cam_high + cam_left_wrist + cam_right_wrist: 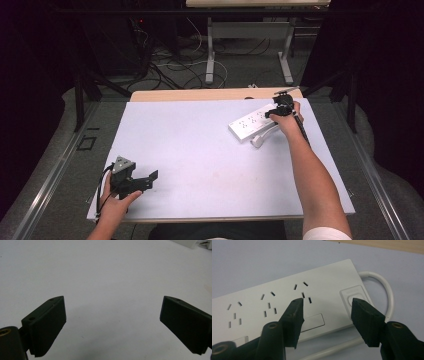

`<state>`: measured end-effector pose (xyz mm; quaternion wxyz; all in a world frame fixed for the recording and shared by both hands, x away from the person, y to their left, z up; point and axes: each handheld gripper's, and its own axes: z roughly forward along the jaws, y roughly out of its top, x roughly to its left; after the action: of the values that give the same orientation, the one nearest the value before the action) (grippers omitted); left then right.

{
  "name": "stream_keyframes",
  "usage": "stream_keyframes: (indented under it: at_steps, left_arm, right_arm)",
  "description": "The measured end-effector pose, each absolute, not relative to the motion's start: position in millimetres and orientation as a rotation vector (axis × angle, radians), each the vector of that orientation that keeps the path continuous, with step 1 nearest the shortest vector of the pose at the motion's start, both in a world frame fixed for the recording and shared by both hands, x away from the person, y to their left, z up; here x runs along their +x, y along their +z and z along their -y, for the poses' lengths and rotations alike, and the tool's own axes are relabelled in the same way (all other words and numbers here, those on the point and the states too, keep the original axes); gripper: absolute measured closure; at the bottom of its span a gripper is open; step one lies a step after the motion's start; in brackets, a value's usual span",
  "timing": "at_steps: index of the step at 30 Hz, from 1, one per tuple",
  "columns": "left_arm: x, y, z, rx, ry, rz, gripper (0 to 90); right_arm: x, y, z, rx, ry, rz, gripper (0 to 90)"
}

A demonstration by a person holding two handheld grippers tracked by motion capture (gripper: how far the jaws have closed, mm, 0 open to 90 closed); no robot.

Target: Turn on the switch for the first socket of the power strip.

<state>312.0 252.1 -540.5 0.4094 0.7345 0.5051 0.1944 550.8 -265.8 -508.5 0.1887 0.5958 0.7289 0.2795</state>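
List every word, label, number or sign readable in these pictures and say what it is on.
None can be read.
White plastic power strip: raised lettering on its square rocker switch, too faint to read.
Blank rectangular label panel on the strip: no text.
Black two-jaw left gripper, right gripper: no markings.

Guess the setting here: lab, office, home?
Likely a lab or data-recording setup. A plain white work table sits in a dark room, loose cables run over the floor behind it, and a person holds a claw in each hand beside a white power strip.
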Motion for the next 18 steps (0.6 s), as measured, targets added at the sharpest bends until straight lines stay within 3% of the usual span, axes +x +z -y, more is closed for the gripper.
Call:
stream_keyframes:
  at_steps: [9,18]
  left_arm:
    - [312.0,-540.3,-252.9,1.850,0.489,-1.273,6.5]
    - [312.0,-540.2,-252.9,1.849,0.488,-1.274,6.5]
  right_arm:
    - [546.7,-499.9,268.6,1.642,0.807,-2.070,41.0]
    - [536.4,-488.3,265.0,1.601,0.862,-2.088,33.9]
